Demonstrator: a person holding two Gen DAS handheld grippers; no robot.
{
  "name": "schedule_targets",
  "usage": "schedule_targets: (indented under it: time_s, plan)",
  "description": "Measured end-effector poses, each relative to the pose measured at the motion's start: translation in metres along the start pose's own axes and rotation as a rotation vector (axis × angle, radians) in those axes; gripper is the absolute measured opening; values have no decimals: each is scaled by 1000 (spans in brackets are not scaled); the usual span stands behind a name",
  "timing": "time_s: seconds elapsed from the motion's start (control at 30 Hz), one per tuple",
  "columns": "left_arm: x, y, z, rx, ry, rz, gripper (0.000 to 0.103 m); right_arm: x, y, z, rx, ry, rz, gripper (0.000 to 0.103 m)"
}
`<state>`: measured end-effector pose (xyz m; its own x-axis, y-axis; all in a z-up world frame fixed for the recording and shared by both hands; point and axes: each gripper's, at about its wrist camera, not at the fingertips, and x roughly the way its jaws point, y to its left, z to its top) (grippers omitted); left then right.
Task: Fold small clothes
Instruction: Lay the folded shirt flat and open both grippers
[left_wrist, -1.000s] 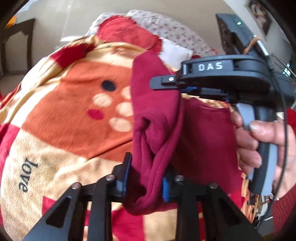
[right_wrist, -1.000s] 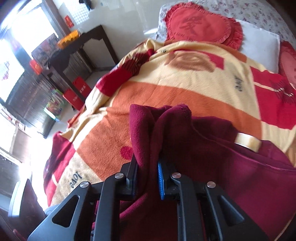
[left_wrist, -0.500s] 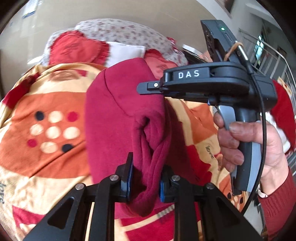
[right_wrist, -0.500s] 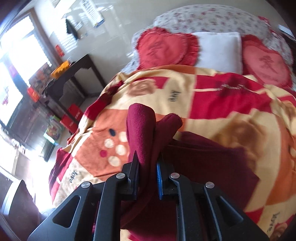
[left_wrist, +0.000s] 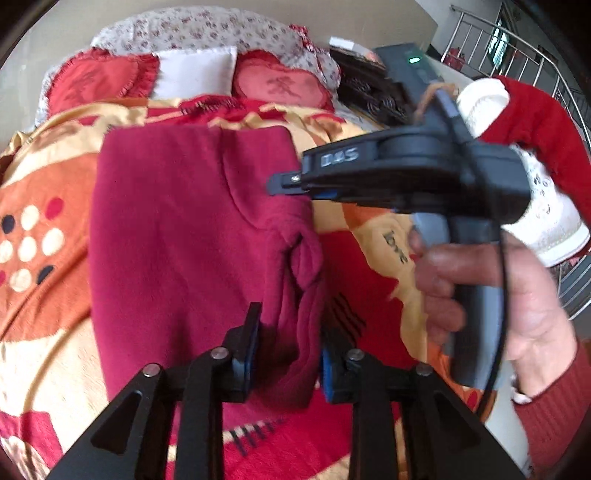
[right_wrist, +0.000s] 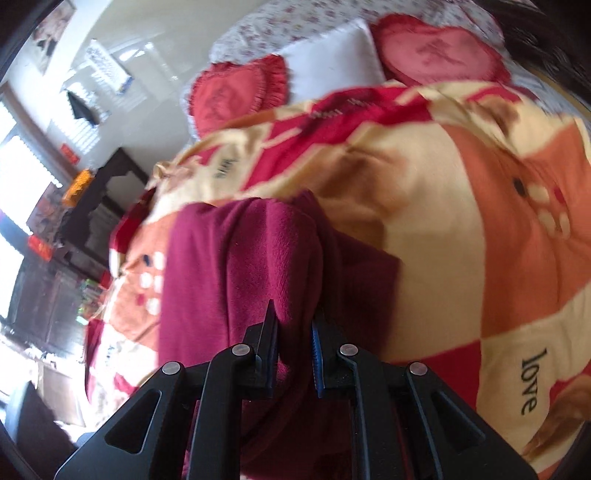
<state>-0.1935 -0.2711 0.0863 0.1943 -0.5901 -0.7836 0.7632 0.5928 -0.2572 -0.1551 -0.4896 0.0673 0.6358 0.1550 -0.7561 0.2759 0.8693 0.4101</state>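
A maroon fleece garment (left_wrist: 177, 236) lies folded on the patterned blanket (left_wrist: 37, 295). My left gripper (left_wrist: 290, 347) straddles a bunched fold at the garment's near right edge. Its jaws are opening, and the cloth sits loosely between the pads. My right gripper (left_wrist: 284, 182), held by a hand (left_wrist: 480, 288) in a red sleeve, pinches the garment's far right edge. In the right wrist view the same garment (right_wrist: 236, 266) runs up from the right gripper (right_wrist: 293, 339), which is shut on a fold of it.
Two red heart cushions (left_wrist: 280, 86) and a white pillow (left_wrist: 195, 75) lie at the head of the bed. A red and white cloth (left_wrist: 535, 122) hangs at the right near a metal railing. A dark wooden table (right_wrist: 107, 184) stands beside the bed.
Both grippers have carried the garment sideways across the bed and laid it flatter on the blanket. The left jaws stand wider than before. The right jaws stay clamped on the cloth.
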Motion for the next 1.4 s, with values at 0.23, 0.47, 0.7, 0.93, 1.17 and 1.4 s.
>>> schedule_targets:
  time_s: [0.23, 0.47, 0.7, 0.93, 1.17, 1.4]
  plan:
    - [-64, 13, -9, 102, -74, 21, 71, -13, -4, -8, 6, -35, -67, 10]
    - [-53, 66, -6, 69, -70, 270, 71, -37, 22, -41, 24, 17, 36, 43]
    - [-13, 82, -14, -8, -2, 273, 71, -29, 38, -62, -110, 31, -61, 1]
    - [6, 78, -22, -3, 19, 264, 71, -23, 12, -76, -52, 53, -42, 3]
    - [9, 75, -20, -9, 22, 262, 71, -36, 2, -27, 65, -96, -75, 36]
    - [11, 77, -17, -29, 23, 254, 77, -7, 5, -6, 14, -92, -122, 0]
